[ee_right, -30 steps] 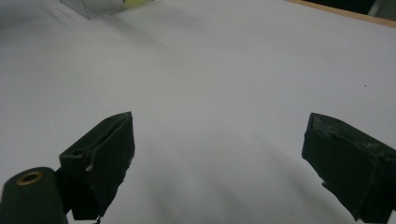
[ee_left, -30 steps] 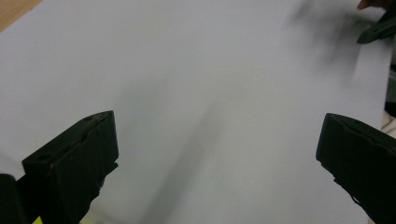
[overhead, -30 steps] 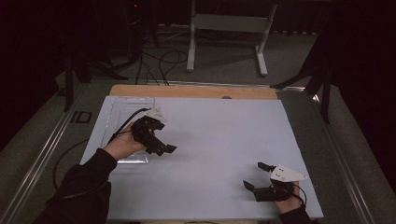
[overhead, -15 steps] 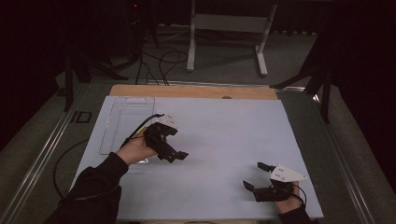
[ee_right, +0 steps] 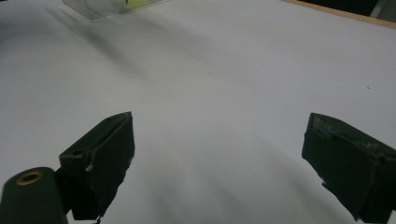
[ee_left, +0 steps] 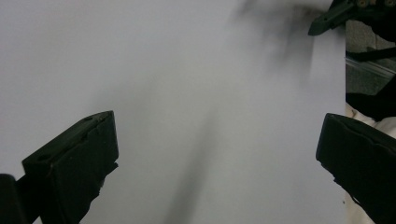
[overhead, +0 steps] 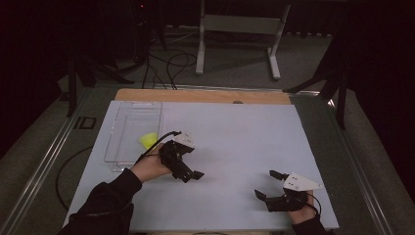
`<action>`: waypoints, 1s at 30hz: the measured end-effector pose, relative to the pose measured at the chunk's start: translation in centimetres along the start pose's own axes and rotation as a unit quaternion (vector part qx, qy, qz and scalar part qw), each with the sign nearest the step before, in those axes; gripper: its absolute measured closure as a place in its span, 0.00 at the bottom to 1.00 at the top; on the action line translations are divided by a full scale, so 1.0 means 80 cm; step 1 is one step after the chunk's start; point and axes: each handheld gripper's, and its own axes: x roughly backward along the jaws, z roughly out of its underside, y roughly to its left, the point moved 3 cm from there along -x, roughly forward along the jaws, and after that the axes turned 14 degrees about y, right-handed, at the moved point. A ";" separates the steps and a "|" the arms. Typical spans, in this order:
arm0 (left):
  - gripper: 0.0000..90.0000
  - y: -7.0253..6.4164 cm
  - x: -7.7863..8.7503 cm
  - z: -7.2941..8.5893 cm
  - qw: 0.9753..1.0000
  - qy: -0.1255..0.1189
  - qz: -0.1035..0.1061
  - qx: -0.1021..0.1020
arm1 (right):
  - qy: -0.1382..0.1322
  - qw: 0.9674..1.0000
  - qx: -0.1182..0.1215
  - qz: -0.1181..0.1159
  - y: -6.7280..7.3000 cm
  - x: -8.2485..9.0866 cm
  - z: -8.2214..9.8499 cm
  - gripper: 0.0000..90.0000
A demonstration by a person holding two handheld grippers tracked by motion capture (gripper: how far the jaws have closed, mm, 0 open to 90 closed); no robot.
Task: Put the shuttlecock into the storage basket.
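Left gripper (overhead: 188,172): jaws spread wide, nothing between them, only bare white sheet (ee_left: 196,93) under the gap in the left gripper view. Held low over the sheet, just right of the clear tray (overhead: 119,128), nose aimed toward the table's middle and slightly toward the near edge. Turned away from the tray, in other words.

Right gripper (overhead: 271,187): likewise released, jaws well apart and empty (bare sheet between them in the right gripper view). Parked near the near right corner, well apart from the tray.

Outward from the left gripper: a small yellow-green piece (overhead: 148,140) inside the tray, against its right wall, about midway along. Behind and to the left of the left gripper's jaws, close to the hand (overhead: 149,168) that carries it. Far nearer the left than the right; also glimpsed, with a corner of the tray (ee_right: 100,7), at the top edge of the right gripper view.

Shape of the piece: too small to read with confidence. Seemingly a wedge or folded scrap, narrower end toward the near left, long axis roughly diagonal to the tray wall. Tray's own long axis from near to far.

Judgement: for any fresh grasp of the piece, a turn back to the left and a reach over the tray wall needed; left side the obvious choice.
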 end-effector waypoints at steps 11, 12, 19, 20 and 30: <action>0.00 -0.009 -0.018 0.023 1.000 0.018 -0.010 -0.003 | 0.000 1.000 0.000 -0.001 0.001 0.000 0.000 0.11; 0.00 -0.012 -0.019 0.029 1.000 0.022 -0.012 -0.004 | 0.000 1.000 0.000 -0.001 0.001 0.001 0.000 0.11; 0.00 -0.018 -0.023 0.050 1.000 0.024 -0.019 0.003 | 0.001 1.000 0.001 -0.001 0.001 0.000 0.000 0.11; 0.00 -0.020 -0.024 0.057 0.999 0.027 -0.023 0.003 | 0.001 1.000 0.001 -0.001 0.001 0.000 0.000 0.11; 0.00 -0.027 -0.026 0.092 0.999 0.028 -0.030 0.022 | 0.002 1.000 0.002 -0.003 0.002 0.000 0.000 0.11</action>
